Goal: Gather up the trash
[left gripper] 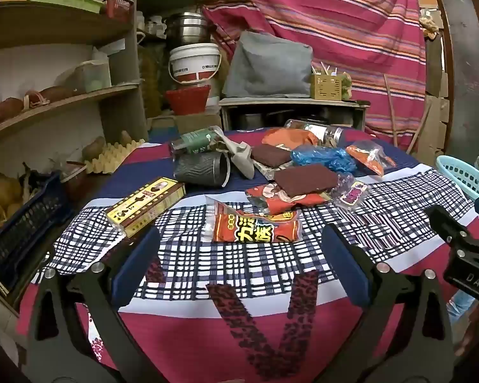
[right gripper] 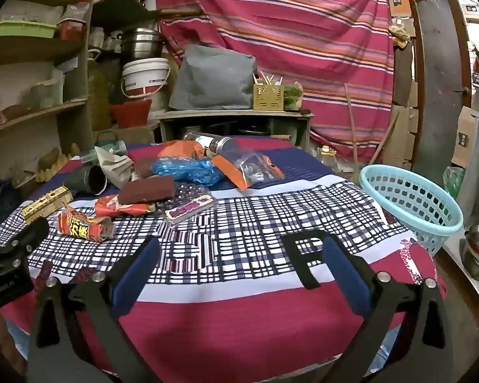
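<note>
Trash lies in a heap on the cloth-covered table [left gripper: 239,325]: an orange snack wrapper [left gripper: 255,226], a yellow box [left gripper: 147,206], a dark cup [left gripper: 201,169], a blue plastic bag [left gripper: 322,156], brown pads [left gripper: 306,178] and a clear bottle [left gripper: 316,129]. My left gripper [left gripper: 239,261] is open and empty just short of the orange wrapper. My right gripper [right gripper: 239,265] is open and empty over bare cloth, with the heap [right gripper: 163,178] ahead to its left. A light blue basket [right gripper: 412,201] stands at the table's right edge.
Shelves [left gripper: 54,102] with crates and an egg tray [left gripper: 111,156] stand to the left. A low cabinet [left gripper: 290,111] with a grey bag stands behind the table, before a striped curtain [left gripper: 319,16]. The right gripper's body [left gripper: 463,249] shows at the left wrist view's right edge.
</note>
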`<state>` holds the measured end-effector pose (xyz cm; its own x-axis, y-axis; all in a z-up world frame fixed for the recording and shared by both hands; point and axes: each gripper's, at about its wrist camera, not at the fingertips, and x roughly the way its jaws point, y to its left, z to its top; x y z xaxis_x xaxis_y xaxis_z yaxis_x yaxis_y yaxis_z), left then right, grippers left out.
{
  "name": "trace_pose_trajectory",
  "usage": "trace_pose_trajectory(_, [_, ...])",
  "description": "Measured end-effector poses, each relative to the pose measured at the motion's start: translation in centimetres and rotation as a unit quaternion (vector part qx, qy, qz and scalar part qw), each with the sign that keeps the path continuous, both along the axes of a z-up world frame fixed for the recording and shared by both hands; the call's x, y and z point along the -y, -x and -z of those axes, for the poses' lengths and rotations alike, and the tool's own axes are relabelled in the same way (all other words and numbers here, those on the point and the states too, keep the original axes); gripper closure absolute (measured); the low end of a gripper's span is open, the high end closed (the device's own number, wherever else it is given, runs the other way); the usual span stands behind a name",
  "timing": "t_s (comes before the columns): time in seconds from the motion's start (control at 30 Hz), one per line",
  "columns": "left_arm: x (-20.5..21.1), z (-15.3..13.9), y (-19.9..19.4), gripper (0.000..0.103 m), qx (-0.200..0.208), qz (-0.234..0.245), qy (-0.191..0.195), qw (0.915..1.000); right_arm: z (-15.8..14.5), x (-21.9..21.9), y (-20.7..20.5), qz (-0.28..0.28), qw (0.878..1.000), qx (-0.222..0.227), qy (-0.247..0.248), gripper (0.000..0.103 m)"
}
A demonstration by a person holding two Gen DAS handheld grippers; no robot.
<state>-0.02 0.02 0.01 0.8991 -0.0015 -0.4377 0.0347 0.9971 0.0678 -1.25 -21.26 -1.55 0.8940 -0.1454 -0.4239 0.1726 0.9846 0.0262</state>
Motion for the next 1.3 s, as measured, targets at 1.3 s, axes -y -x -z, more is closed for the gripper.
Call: trace_pose_trajectory(1.3, [-0.03,0.02,-0.06,0.005,-0.007,0.0,0.004,1.0,0.4,-0.12,-0.14,0.0,1.0,-0.005,0.008,0.004])
